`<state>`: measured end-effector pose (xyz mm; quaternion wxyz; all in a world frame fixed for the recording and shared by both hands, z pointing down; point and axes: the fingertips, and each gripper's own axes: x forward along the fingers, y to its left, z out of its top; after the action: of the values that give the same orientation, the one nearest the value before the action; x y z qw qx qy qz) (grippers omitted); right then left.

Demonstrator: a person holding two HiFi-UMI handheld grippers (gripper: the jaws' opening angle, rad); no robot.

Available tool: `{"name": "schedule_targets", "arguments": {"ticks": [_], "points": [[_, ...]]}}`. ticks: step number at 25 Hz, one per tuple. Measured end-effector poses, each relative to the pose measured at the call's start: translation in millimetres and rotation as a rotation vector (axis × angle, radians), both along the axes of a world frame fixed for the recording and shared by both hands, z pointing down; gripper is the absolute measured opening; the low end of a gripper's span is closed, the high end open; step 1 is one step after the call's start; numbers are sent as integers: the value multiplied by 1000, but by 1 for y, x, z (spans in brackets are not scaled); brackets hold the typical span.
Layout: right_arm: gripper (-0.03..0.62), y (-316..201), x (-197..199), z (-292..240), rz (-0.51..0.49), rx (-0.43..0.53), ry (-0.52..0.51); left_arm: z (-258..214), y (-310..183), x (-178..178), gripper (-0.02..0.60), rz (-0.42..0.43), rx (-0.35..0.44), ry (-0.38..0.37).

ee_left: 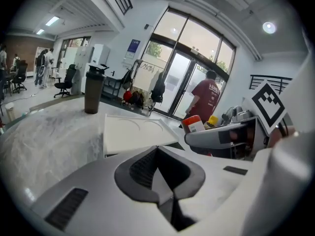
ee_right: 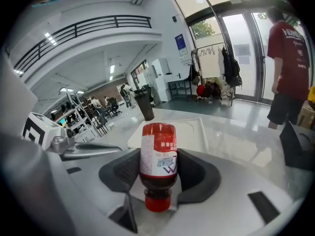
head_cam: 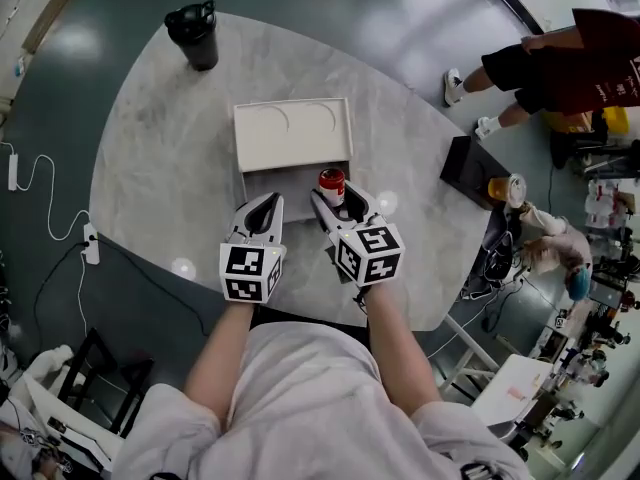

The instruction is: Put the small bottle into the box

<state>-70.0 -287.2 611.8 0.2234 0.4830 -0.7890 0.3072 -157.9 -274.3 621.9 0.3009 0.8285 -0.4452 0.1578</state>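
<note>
Grips the small bottle (head_cam: 331,183) in the right hand-held gripper (head_cam: 335,200), cap rearward, at the open box's (head_cam: 260,148) near edge, seemingly for lowering in. Holds the left hand-held gripper (head_cam: 266,208) clenched, empty, alongside, out of the way.

No legible print on small bottle (ee_right: 158,156)

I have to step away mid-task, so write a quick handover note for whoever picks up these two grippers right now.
Left gripper: shut, empty, beside the right one.
Right gripper: shut on the small bottle, cap end toward the gripper.
Box: open on the table, just ahead of both grippers; the bottle is held at its near edge.
Done: bottle gripped and at the box.
Left: lower it into the box, open the jaws, pull back.
</note>
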Motion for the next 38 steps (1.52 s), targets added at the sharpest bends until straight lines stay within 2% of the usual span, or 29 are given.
{"name": "schedule_targets", "arguments": {"ticks": [14,30,38], "points": [[233,-1,16,71,84,-175,54,38,-1,5,21,48,-121,7],[233,-4,28,95,156,-275,99,44,2,18,21,94,-155,18],[233,-4,25,102,137,-293,134,47,4,25,21,109,-164,22]]}}
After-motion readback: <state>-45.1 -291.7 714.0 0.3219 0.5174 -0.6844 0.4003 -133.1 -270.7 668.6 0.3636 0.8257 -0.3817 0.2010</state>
